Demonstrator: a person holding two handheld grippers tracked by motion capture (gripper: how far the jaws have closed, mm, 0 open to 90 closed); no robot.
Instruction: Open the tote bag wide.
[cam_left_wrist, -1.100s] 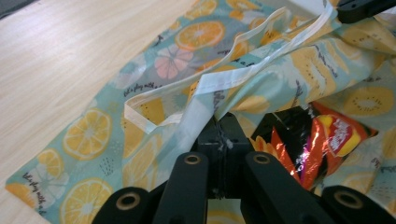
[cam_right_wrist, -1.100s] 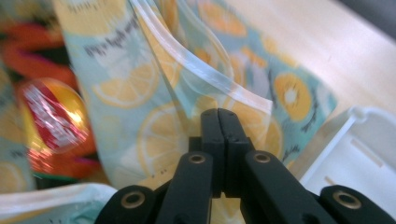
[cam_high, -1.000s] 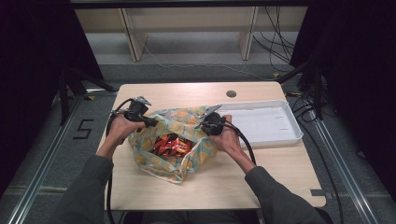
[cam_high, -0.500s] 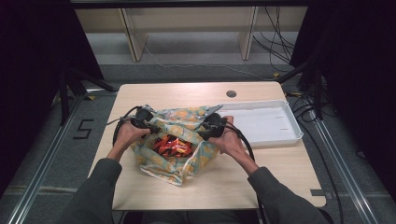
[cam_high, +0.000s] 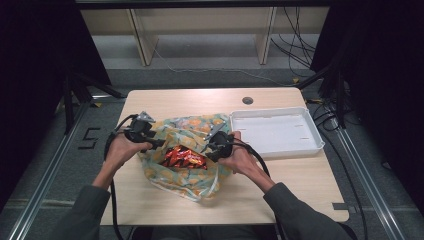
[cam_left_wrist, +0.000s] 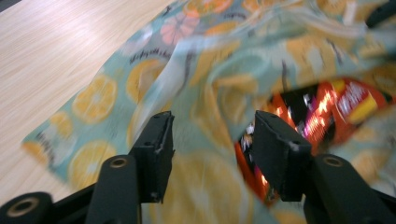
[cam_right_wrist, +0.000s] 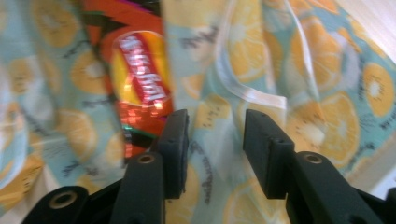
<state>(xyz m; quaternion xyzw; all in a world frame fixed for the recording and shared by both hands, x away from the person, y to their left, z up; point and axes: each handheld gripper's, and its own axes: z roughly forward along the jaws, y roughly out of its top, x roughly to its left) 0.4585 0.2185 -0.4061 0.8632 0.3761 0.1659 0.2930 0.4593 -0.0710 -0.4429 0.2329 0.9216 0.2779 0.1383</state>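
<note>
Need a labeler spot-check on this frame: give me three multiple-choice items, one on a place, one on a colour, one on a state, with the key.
1. Where does the white tray lie relative to the printed bag?
A. On the side of the person's right hand
B. On the side of the person's left hand
C. Under the bag

2. Main colour of the snack packet inside the bag?
A. Blue
B. Red-orange
C. White

3. How do the jaws of the left gripper stand?
A. Clamped on the tray
C. Shut on nothing
B. Apart, with bag cloth between them

Key: 1 A, the high view shows the tray beyond the right gripper. 2 B, red-orange shows through the bag's mouth. 3 B, the left gripper view shows a gap between the jaws.
</note>
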